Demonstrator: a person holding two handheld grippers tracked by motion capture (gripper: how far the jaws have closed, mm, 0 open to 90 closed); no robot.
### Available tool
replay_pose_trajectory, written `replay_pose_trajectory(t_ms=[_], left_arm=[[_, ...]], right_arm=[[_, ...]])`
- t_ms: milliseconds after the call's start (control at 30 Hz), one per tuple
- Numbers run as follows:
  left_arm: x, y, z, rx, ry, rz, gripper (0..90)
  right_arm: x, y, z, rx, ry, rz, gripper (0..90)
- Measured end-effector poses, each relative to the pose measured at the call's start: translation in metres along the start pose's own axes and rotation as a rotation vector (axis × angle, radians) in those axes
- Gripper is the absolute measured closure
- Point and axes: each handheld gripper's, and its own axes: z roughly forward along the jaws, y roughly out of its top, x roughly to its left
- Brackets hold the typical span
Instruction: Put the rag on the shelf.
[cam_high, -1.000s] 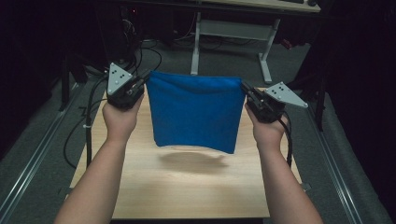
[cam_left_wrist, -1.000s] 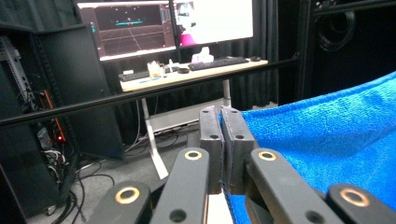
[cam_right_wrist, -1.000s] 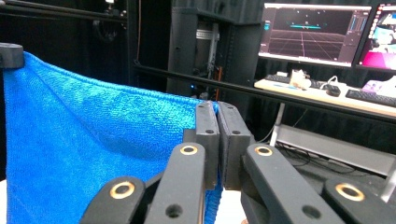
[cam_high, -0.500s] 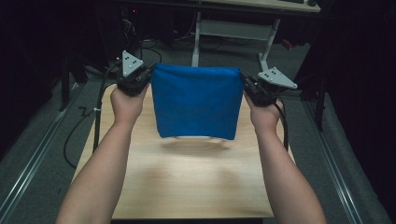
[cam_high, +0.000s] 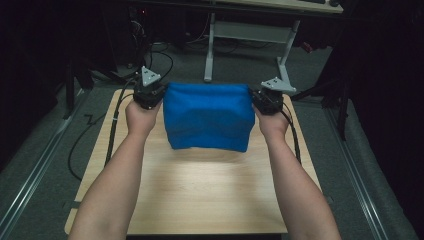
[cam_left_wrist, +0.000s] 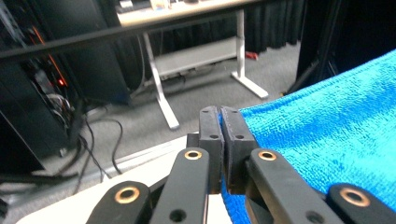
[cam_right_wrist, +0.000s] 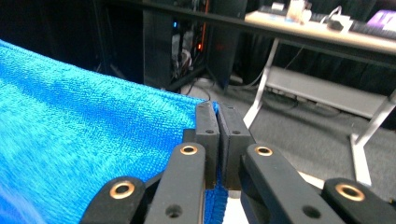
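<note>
A blue towel hangs stretched between the two hands, above the far part of the wooden bench. The left hand-held gripper pinches its left top corner with the jaws pressed together. The right hand-held gripper pinches the right top corner in the same way. The lower edge of the towel is near the bench surface.

Right gripper rising from the bottom edge, black jaws pressed together on the corner edge of a blue towel. Towel stretched away leftward, terry surface taut, a strip of it hanging below the jaws. Beyond: grey floor, a desk on white legs bearing small blurred items, dark equipment with small glowing lights.
</note>
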Motion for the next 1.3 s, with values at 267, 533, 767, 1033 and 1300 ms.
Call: replay_pose_trajectory(t_ms=[267, 533, 767, 1033, 1300], left_arm=[[-0.007, -0.036, 0.013, 0.085, -0.045, -0.016, 88.4], [-0.011, -0.065, 0.017, 0.123, -0.088, -0.046, 88.4], [-0.017, -0.081, 0.018, 0.147, -0.116, -0.052, 88.4], [-0.019, -0.097, 0.021, 0.175, -0.134, -0.071, 88.4], [-0.024, -0.114, 0.024, 0.197, -0.150, -0.084, 88.3]], right_arm=[[0.000, -0.030, 0.009, 0.070, 0.021, 0.010, 88.6], [0.001, -0.052, 0.012, 0.097, 0.045, 0.031, 88.6], [0.006, -0.065, 0.015, 0.117, 0.059, 0.043, 88.6], [0.011, -0.077, 0.018, 0.140, 0.075, 0.041, 88.5], [0.011, -0.094, 0.019, 0.164, 0.081, 0.056, 88.5]])
